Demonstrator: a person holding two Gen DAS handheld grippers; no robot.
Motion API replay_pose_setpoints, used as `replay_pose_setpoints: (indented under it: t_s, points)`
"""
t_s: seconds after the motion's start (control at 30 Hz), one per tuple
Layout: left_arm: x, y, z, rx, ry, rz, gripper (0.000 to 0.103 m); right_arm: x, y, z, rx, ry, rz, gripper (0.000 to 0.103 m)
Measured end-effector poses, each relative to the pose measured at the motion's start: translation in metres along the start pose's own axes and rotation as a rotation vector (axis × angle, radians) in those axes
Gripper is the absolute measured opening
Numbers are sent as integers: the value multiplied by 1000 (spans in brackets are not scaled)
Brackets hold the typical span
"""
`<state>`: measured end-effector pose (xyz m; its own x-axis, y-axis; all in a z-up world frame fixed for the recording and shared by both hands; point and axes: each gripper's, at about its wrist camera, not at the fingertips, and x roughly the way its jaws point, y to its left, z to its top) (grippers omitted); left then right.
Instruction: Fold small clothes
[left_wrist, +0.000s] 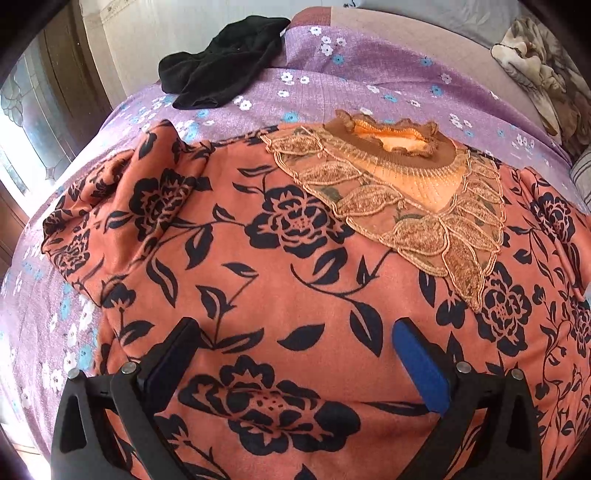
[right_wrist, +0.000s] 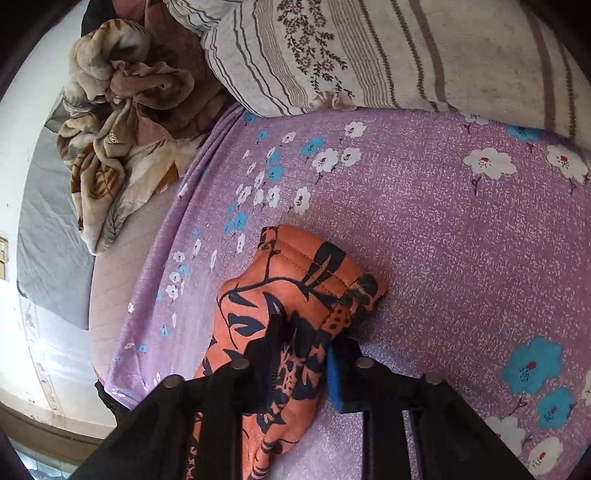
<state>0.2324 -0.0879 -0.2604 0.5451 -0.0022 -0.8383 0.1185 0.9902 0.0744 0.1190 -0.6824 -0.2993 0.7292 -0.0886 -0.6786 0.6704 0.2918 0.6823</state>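
Observation:
An orange top with black flowers (left_wrist: 295, 258) lies spread on the purple flowered bedsheet (left_wrist: 369, 85), its lace collar (left_wrist: 406, 192) toward the far side. My left gripper (left_wrist: 295, 332) is open just above the top's body, with nothing between its fingers. In the right wrist view my right gripper (right_wrist: 304, 332) is shut on the top's sleeve (right_wrist: 295, 295), near the cuff, which is bunched and held just over the sheet (right_wrist: 443, 240).
A black garment (left_wrist: 221, 62) lies at the far left of the bed. A crumpled brown blanket (right_wrist: 122, 129) and a striped pillow (right_wrist: 369, 55) lie at the head of the bed. The bed's left edge and a window (left_wrist: 26, 122) are at the left.

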Motion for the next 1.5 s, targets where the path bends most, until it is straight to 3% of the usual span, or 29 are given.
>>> replay_pose_setpoints:
  t_s: [0.13,0.3,0.53,0.7,0.8,0.87,0.9,0.93,0.97,1.03,1.17,1.2,1.27,1.3,1.37,1.5]
  points:
    - [-14,16,12,-34,-64,45,103,-20,42,-13,-116,-19,34,7]
    - [-28,45,24,-98,-107,107,103,-59,137,-71,-286,19,262,7]
    - [-40,111,32,-235,-131,203,103,-61,247,-218,-405,253,556,7]
    - [-43,182,28,-403,-127,313,103,-29,292,-345,-464,424,607,7]
    - [-41,217,22,-487,-116,354,103,-1,301,-415,-472,534,572,12]
    - [-40,235,17,-521,-99,358,103,14,301,-457,-544,574,465,19]
    - [-39,243,15,-536,-89,355,103,21,297,-474,-590,603,417,41]
    - [-39,250,13,-554,-82,350,103,28,295,-490,-632,640,385,72]
    - [-39,256,11,-575,-75,347,103,33,290,-502,-652,669,364,76]
    - [-38,270,7,-621,-67,347,103,33,276,-512,-665,657,336,76]
    - [-33,298,-2,-722,-25,365,103,29,269,-496,-676,601,315,76]
    - [-30,305,-4,-748,-6,364,103,34,268,-495,-686,613,279,76]
    - [-28,319,-10,-806,18,361,103,56,271,-500,-737,719,128,72]
    - [-29,326,-13,-839,17,368,103,58,276,-503,-772,712,110,70]
    - [-34,343,-21,-915,6,400,103,49,289,-505,-817,688,102,71]
    - [-41,372,-40,-1067,-6,443,103,31,330,-530,-895,670,197,71]
